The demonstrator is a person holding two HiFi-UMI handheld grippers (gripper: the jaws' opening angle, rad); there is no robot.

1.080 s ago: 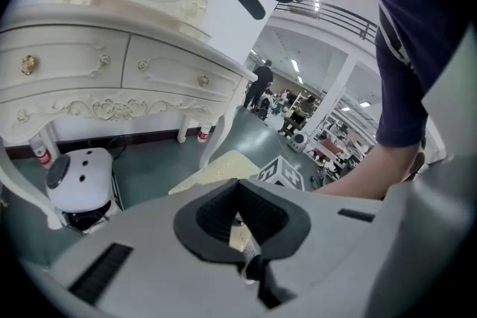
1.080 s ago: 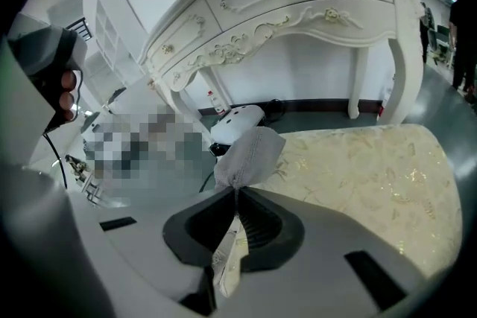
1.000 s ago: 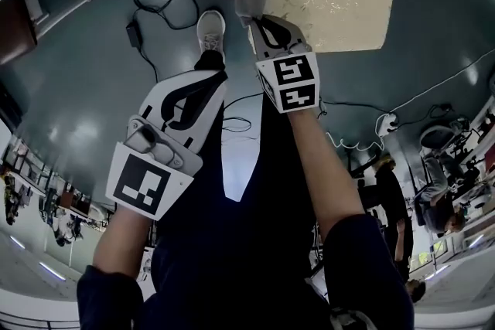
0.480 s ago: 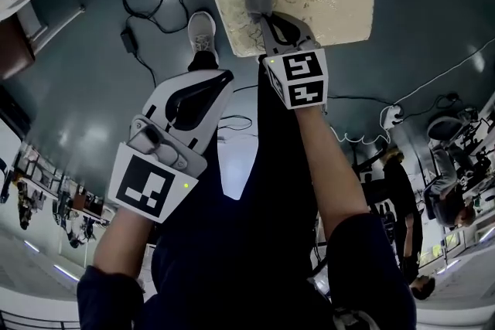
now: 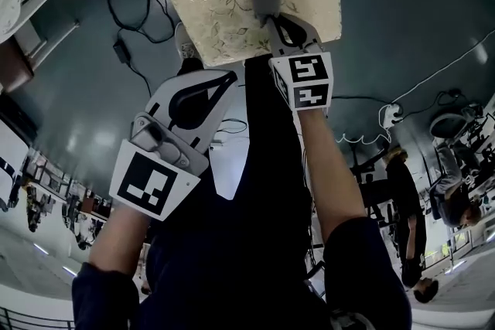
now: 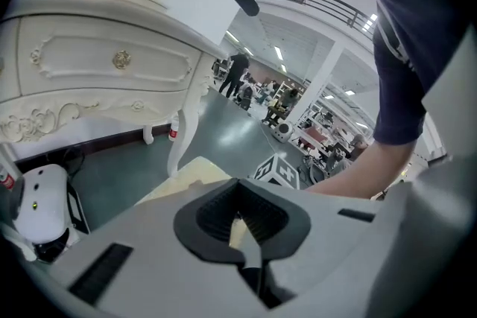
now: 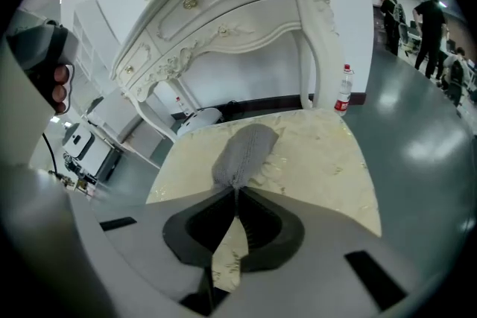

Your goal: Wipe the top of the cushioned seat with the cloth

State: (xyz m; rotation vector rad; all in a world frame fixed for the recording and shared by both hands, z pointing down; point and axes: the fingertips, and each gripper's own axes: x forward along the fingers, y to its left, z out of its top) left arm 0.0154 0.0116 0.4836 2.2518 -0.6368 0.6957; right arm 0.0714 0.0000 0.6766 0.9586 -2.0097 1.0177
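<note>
Open floor (image 5: 410, 4) right of the cushioned seat (image 5: 224, 4); white dresser (image 7: 223, 18) stands close behind it

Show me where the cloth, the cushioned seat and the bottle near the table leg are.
cloth (image 7: 242, 151): right gripper view, middle of the grey fabric.
cushioned seat (image 7: 322, 169): right gripper view, bare top beside the cloth.
bottle (image 7: 343, 98): right gripper view, its pale body.

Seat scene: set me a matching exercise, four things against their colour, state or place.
1. cloth
2. left gripper
3. seat
4. bottle

A. shut, empty
B. cream, leaf-patterned
C. standing beside a white leg
D. grey, clamped in the right gripper

Pairs: 1-D, 2-A, 3-B, 4-C
</note>
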